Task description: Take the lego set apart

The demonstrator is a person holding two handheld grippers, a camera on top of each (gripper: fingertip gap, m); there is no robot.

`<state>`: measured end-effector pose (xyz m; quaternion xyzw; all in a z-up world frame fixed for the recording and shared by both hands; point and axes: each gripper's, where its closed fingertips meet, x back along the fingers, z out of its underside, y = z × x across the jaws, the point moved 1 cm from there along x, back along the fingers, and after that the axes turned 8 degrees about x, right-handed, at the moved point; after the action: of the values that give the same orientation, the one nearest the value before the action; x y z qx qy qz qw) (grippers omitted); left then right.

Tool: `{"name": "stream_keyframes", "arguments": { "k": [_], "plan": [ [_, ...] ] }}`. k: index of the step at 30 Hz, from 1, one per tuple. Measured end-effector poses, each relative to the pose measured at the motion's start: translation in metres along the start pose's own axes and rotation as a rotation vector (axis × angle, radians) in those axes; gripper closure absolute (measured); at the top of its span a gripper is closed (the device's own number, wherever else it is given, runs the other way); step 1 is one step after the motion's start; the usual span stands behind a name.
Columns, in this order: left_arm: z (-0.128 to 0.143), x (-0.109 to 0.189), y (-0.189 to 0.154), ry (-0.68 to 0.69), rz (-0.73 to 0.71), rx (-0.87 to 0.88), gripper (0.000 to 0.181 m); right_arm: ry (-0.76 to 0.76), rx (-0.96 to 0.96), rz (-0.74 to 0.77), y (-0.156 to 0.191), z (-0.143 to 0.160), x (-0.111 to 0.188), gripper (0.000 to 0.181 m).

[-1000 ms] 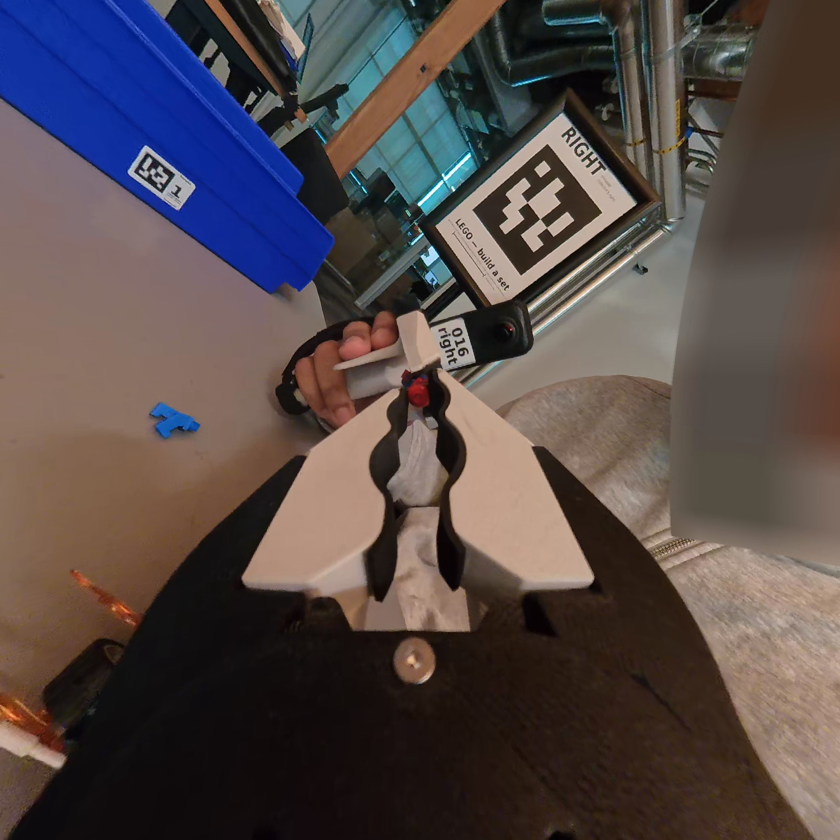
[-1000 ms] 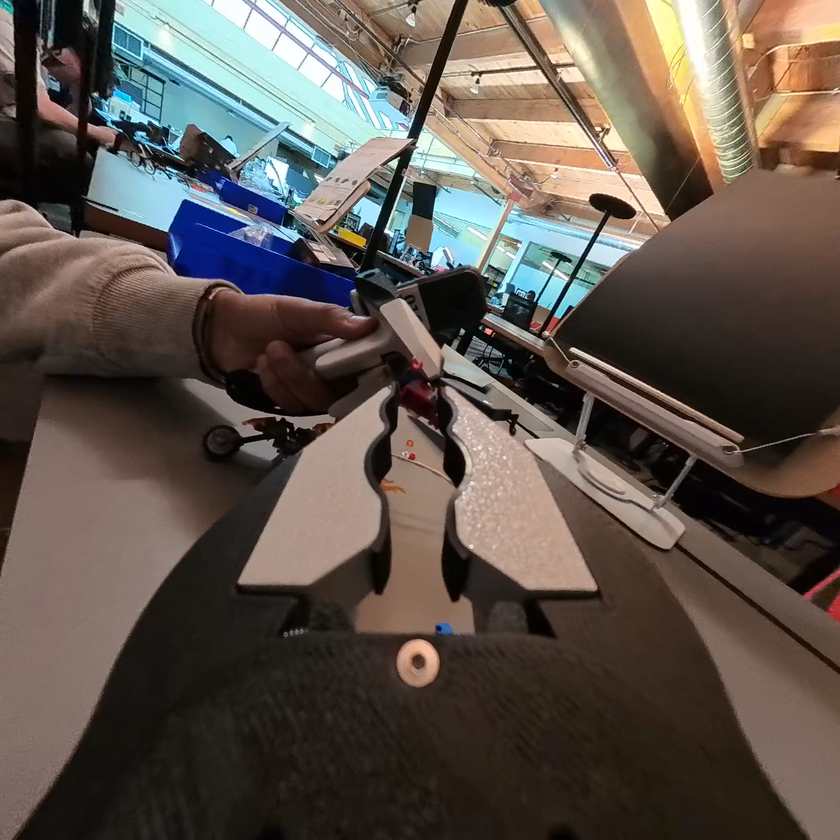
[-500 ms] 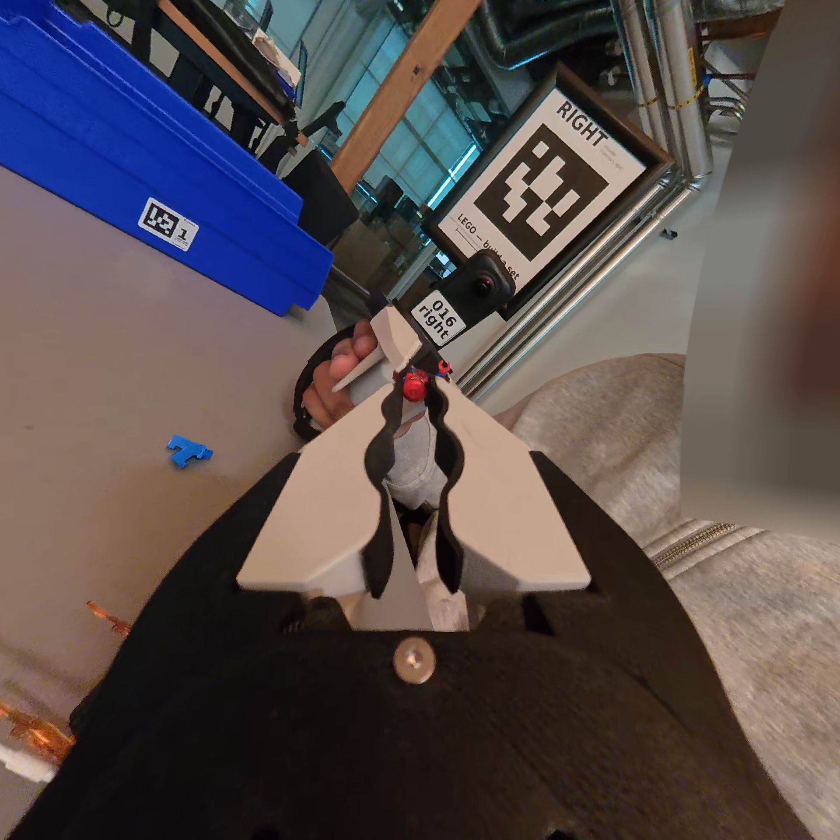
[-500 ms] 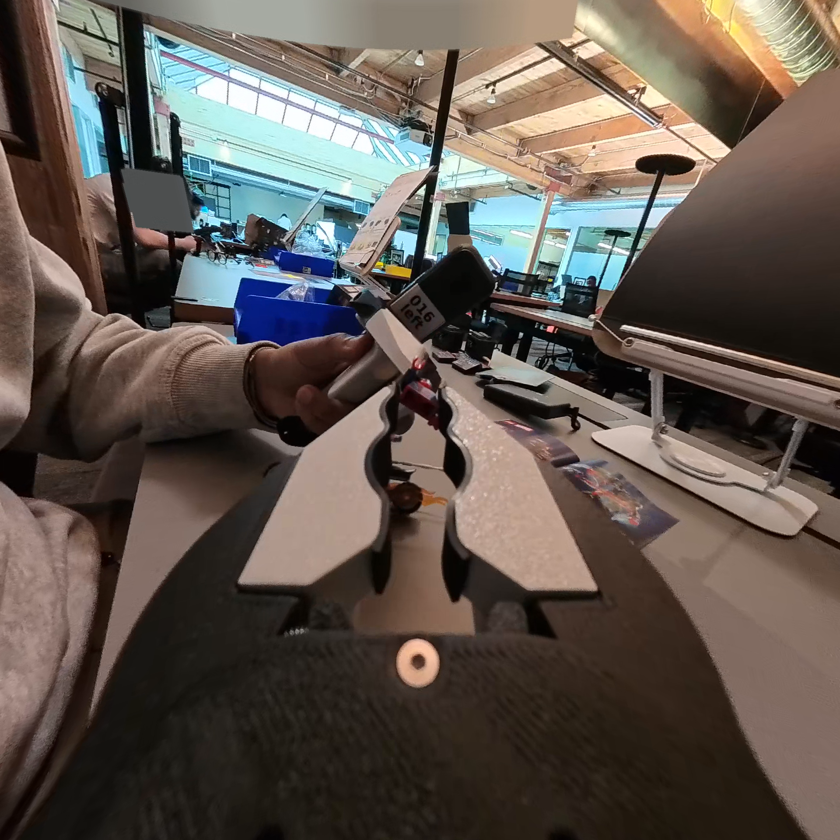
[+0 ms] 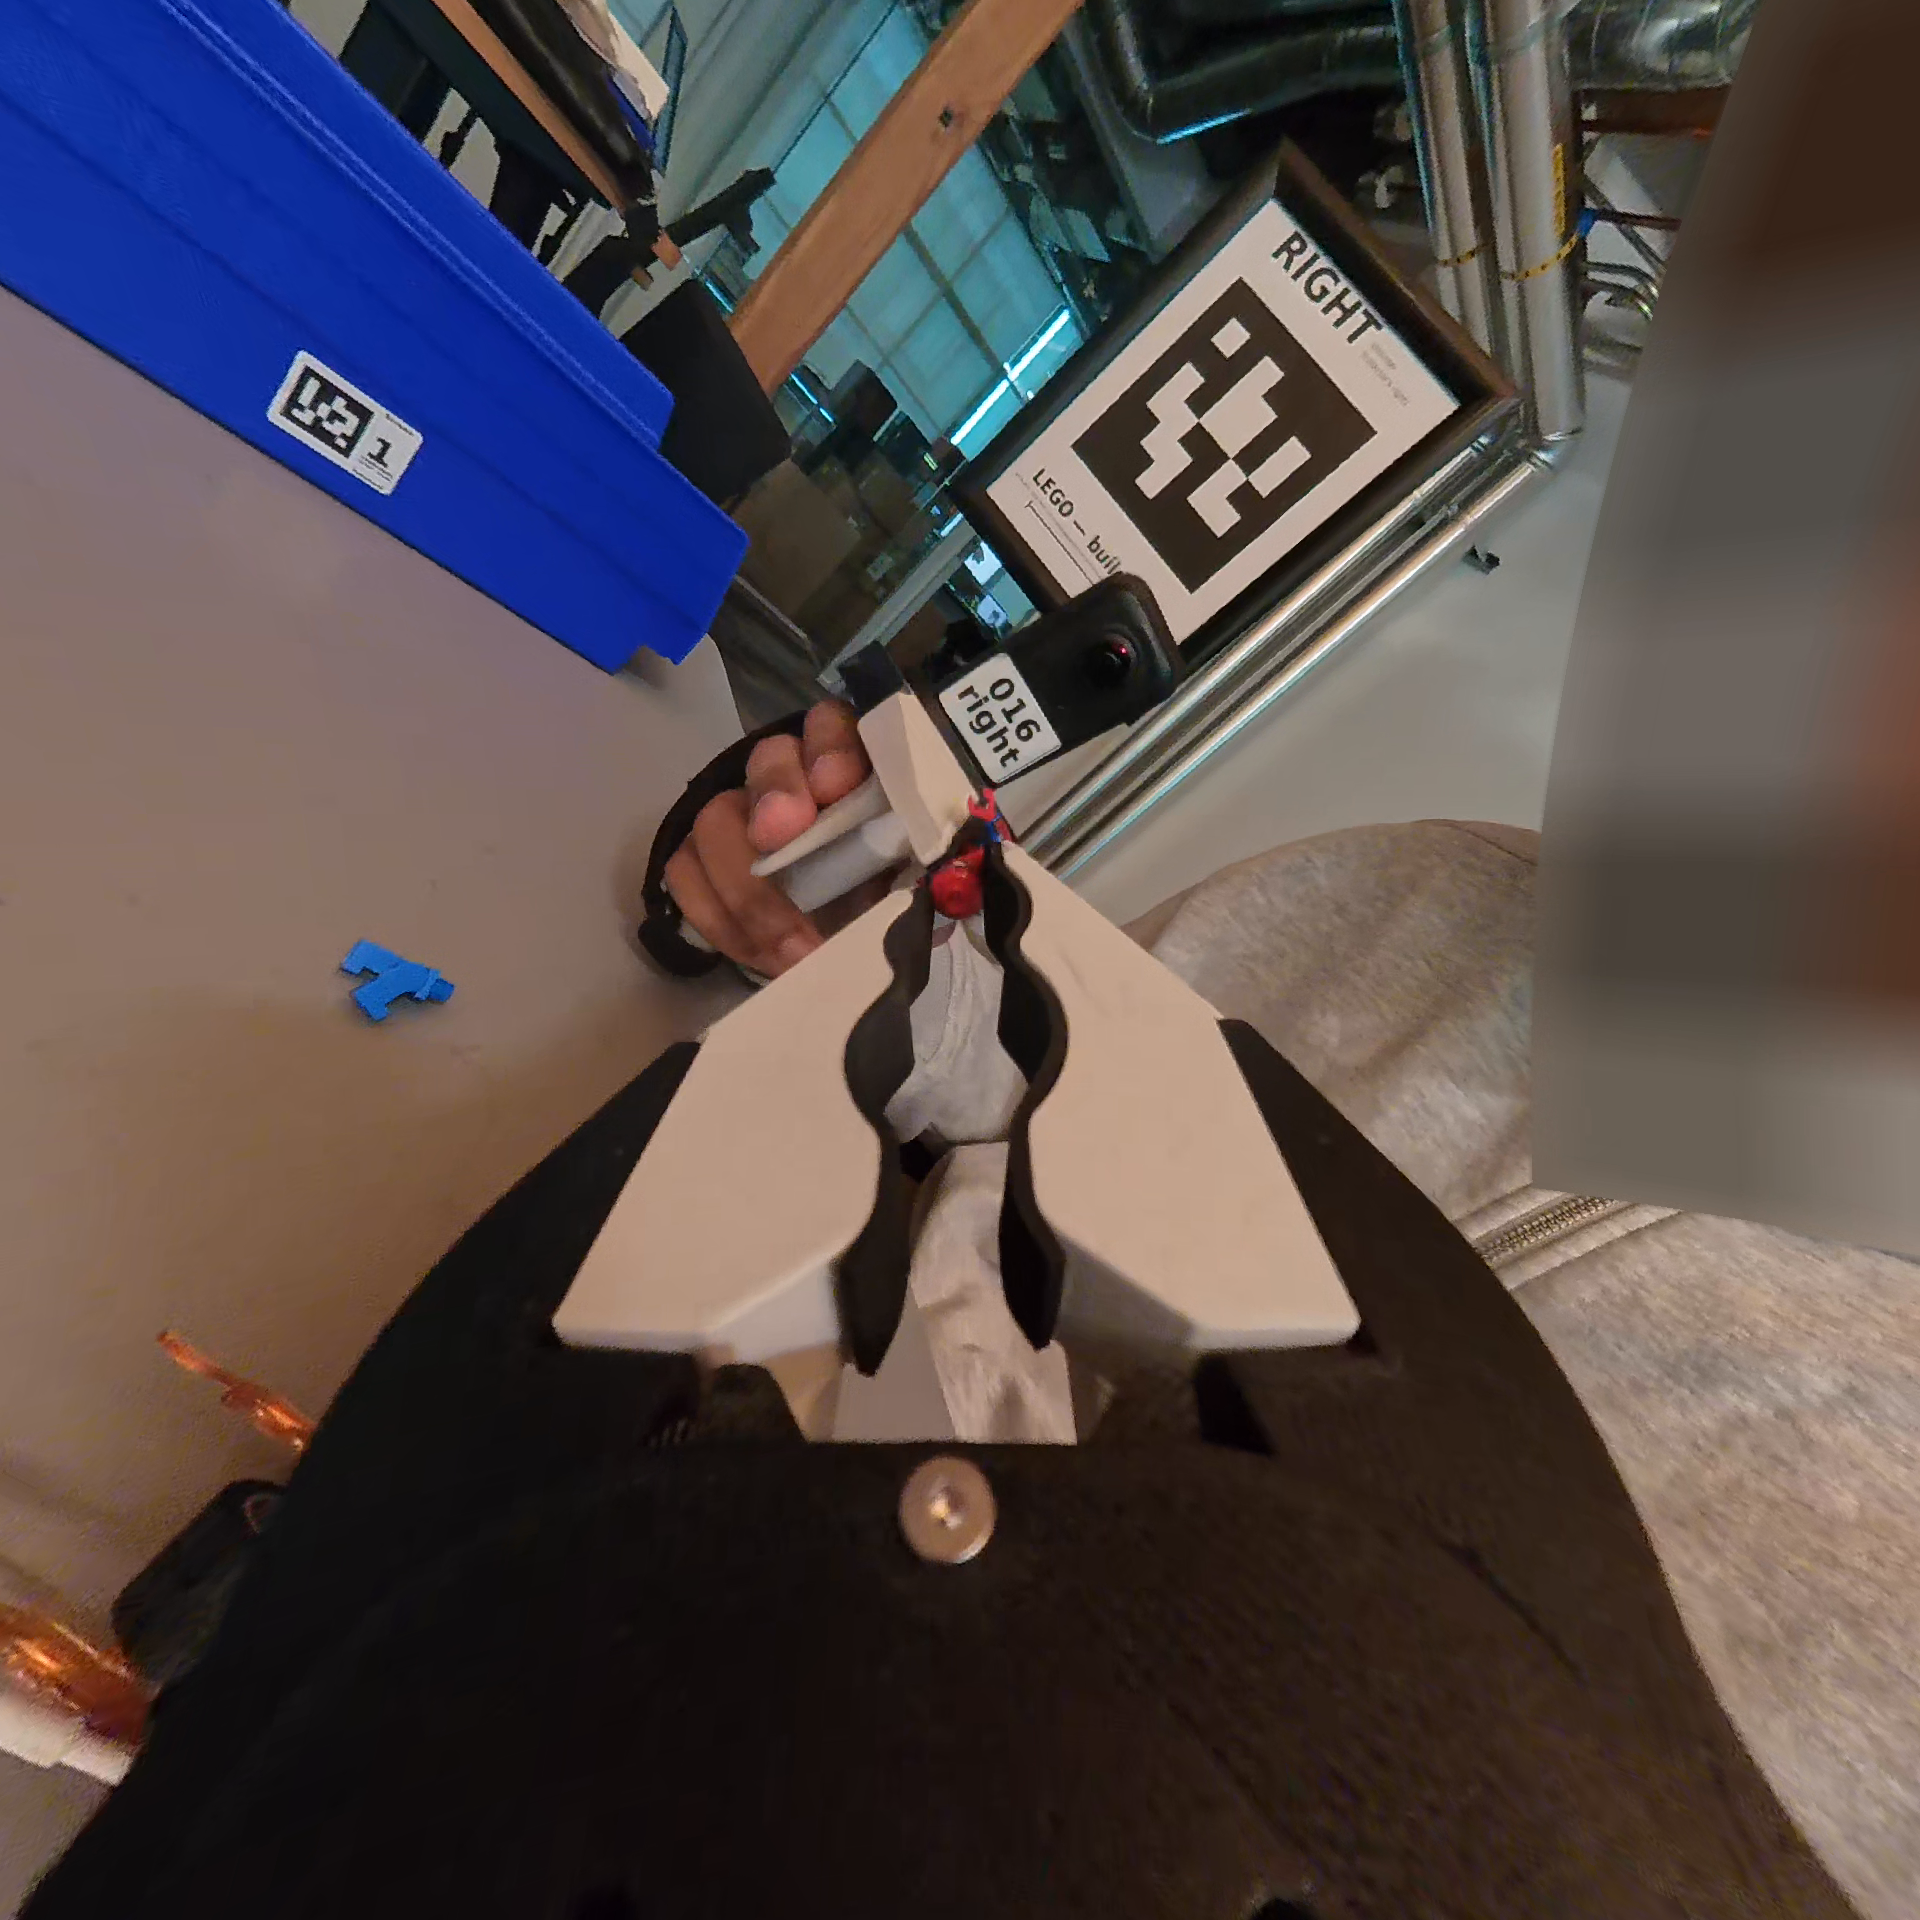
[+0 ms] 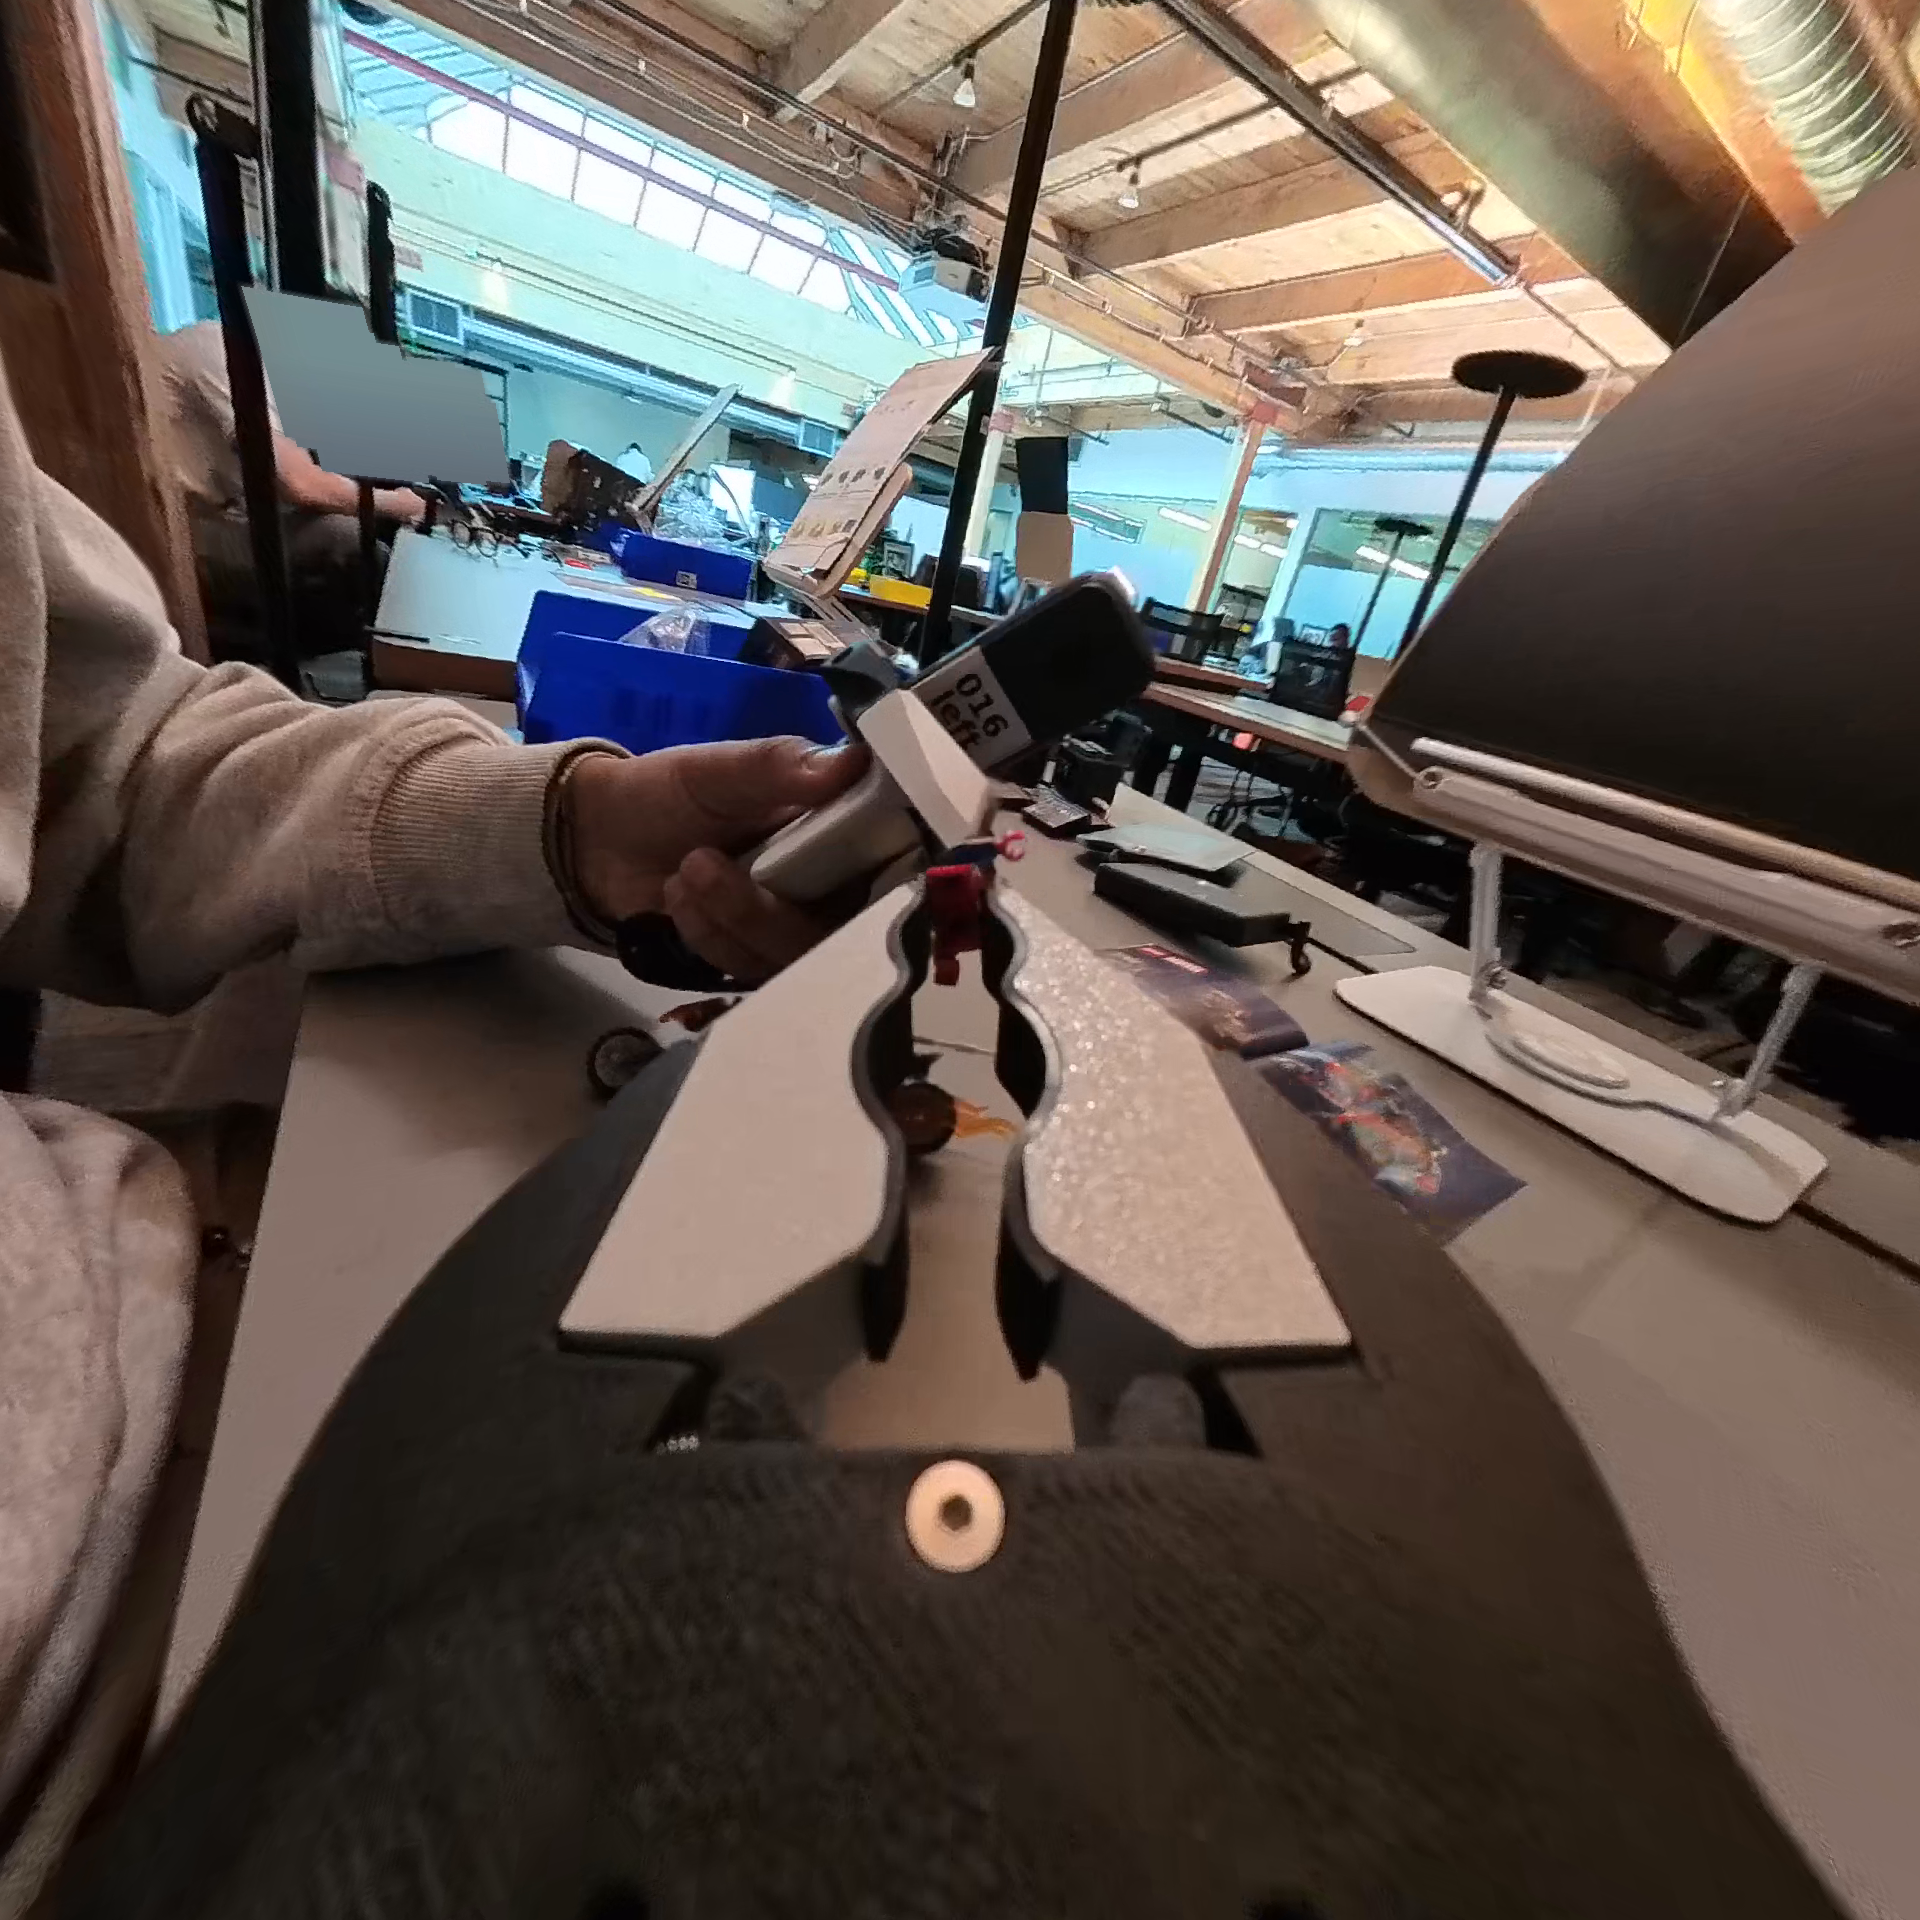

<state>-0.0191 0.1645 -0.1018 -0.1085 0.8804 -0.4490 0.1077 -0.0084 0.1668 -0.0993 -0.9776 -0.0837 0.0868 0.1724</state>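
Both grippers meet tip to tip above the table edge, and between them sits a small red and blue minifigure (image 6: 958,914), the piece of the lego set now being pulled apart. The step in hand looks like separating this figure into 2 parts: each tool takes 1 end and they draw away from each other.

The left gripper (image 5: 961,894) has its fingers closed on the figure's red end; in the left wrist view the tips pinch it with almost no gap. The right gripper (image 6: 961,920) is likewise clamped on the figure, whose red body shows upright between the narrowed tips, with a small red and blue limb sticking out just above. How firmly either tool bites cannot be told.

The left hand (image 6: 686,852) wraps the handle of its tool from the left, sleeve pushed to the wrist, and the tool slopes down toward the meeting point. The right hand (image 5: 758,873) curls round its own handle, held over the person's lap beside the table (image 5: 260,831).

The next move, as I judge it, calls for a short steady pull or a slight twist in opposite directions, with both grips kept tight so the tiny part does not spring loose. A blue piece (image 5: 393,979) lies loose on the table near a blue bin (image 5: 312,260), and wheeled parts (image 6: 925,1114) rest farther along
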Motion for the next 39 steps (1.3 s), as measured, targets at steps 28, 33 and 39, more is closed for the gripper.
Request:
{"name": "stream_keyframes", "arguments": {
  "k": [28,33,39],
  "plan": [
    [-0.006,-0.001,-0.011,-0.041,-0.144,-0.389,0.172,-0.112,-0.550,-0.167,-0.008,-0.007,0.002,0.176],
    [-0.004,-0.001,-0.013,-0.026,-0.129,-0.383,0.172,-0.127,-0.549,-0.176,-0.008,-0.008,0.002,0.169],
    [-0.003,-0.001,-0.012,-0.015,-0.135,-0.381,0.172,-0.144,-0.583,-0.204,-0.008,-0.009,0.004,0.174]
  ]
}}
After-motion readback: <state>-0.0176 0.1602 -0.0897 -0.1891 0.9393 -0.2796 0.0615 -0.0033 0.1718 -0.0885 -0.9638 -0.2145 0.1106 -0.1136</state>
